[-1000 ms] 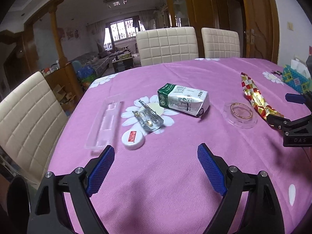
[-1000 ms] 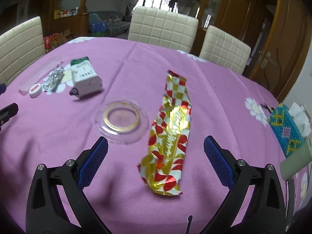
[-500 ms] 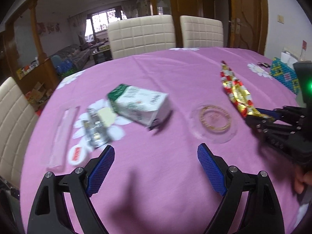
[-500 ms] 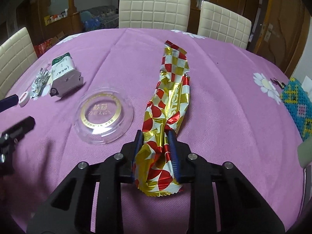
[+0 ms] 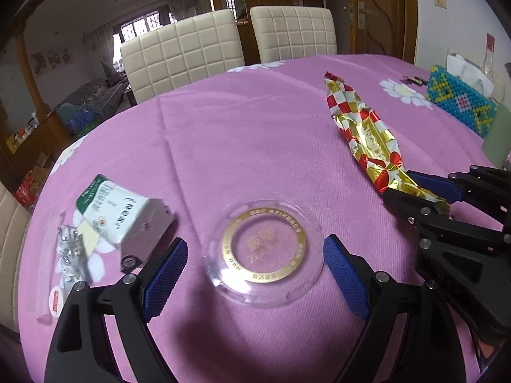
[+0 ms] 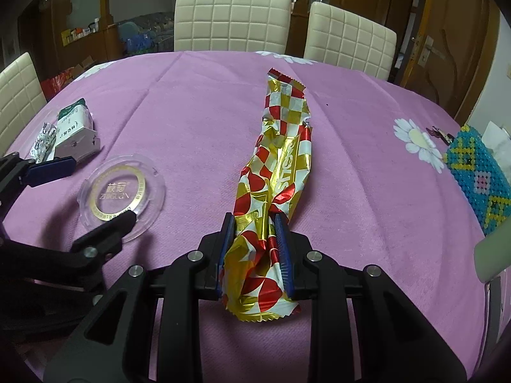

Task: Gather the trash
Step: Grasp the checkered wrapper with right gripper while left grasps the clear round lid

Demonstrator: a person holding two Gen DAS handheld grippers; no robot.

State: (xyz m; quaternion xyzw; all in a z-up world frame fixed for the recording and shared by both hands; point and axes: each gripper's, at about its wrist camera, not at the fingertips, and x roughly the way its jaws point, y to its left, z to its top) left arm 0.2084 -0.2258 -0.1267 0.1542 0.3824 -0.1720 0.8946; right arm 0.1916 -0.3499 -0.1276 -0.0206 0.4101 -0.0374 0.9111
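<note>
**Right gripper pinches foil wrapper; left gripper spread around clear lid**

Nearest the right wrist camera, the right gripper (image 6: 255, 249) has its blue pads pressed together on the near end of a long red-and-gold checked foil wrapper (image 6: 281, 166), which runs away from it across the pink tablecloth (image 6: 204, 111). The left gripper (image 5: 255, 265) holds its jaws wide apart, one pad on each side of a clear round plastic lid with a gold ring (image 5: 265, 249); neither pad touches it. Just left of the lid lies a green-and-white milk carton (image 5: 121, 214) on its side, with a crumpled foil blister pack (image 5: 68, 252) and a small white round cap (image 5: 56, 298) beside it. Farther right stands a blue beaded tissue box (image 6: 479, 172). Cream quilted chairs (image 6: 233, 22) line the table's far edge.
</note>
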